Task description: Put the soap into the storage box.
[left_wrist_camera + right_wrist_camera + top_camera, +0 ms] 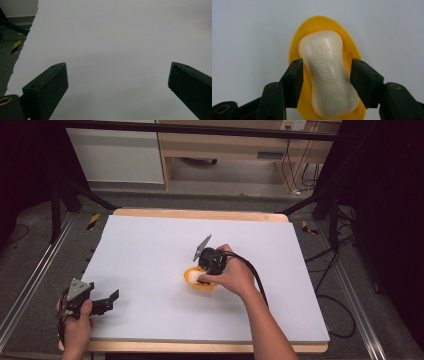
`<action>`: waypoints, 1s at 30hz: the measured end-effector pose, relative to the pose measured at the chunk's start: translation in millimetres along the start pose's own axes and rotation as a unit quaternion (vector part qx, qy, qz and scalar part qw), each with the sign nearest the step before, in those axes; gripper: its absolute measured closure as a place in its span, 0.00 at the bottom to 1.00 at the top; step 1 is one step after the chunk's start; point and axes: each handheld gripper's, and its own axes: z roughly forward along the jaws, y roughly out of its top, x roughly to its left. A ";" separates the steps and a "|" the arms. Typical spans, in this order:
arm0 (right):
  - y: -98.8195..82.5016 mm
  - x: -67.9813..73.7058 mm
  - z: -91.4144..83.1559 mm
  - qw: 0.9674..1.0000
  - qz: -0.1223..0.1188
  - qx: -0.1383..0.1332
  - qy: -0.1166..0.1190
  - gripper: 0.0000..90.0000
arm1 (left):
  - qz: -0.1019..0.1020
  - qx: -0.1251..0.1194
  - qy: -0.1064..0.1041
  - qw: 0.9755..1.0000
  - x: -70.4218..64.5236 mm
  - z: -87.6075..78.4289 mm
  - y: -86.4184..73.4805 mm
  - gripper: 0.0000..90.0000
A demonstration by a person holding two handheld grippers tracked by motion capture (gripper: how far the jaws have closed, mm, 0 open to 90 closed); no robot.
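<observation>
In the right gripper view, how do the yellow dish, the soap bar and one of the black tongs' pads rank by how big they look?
Largest to smallest, as they look:
1. Yellow dish, its rim showing all round the soap.
2. Soap bar, lying inside the dish.
3. Left pad of the tongs, though it sits nearer the camera, so its real size is unsure.

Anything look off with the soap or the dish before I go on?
Nothing stands out. The white soap bar lies whole in the yellow dish on the white sheet, with the right claw straddling its waist.

white table sheet [150,250], wooden shelving [225,145]
</observation>
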 end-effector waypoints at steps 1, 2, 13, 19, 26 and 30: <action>-0.2 0.0 -1.6 1.000 0.003 -0.001 0.001 0.51 | 0.000 0.000 -0.001 1.000 -0.1 -0.1 0.0 0.03; -0.7 -0.3 -2.6 1.000 0.000 -0.002 0.002 0.51 | 0.000 -0.001 -0.001 1.000 -0.1 -0.1 0.0 0.03; -10.5 -1.7 -18.6 1.000 0.011 -0.021 -0.008 0.50 | 0.002 0.002 0.001 1.000 -0.5 0.5 0.2 0.03; -19.7 -3.1 -24.1 0.999 0.017 -0.028 -0.012 0.50 | 0.002 0.001 0.001 1.000 -0.7 0.5 0.1 0.03; -34.9 -5.7 -31.0 0.999 0.030 -0.035 -0.017 0.48 | 0.002 0.001 0.001 1.000 -0.6 0.5 0.1 0.03; -44.6 -6.1 -34.9 0.998 0.043 -0.042 -0.016 0.48 | 0.001 0.001 0.001 1.000 -0.7 0.4 0.0 0.03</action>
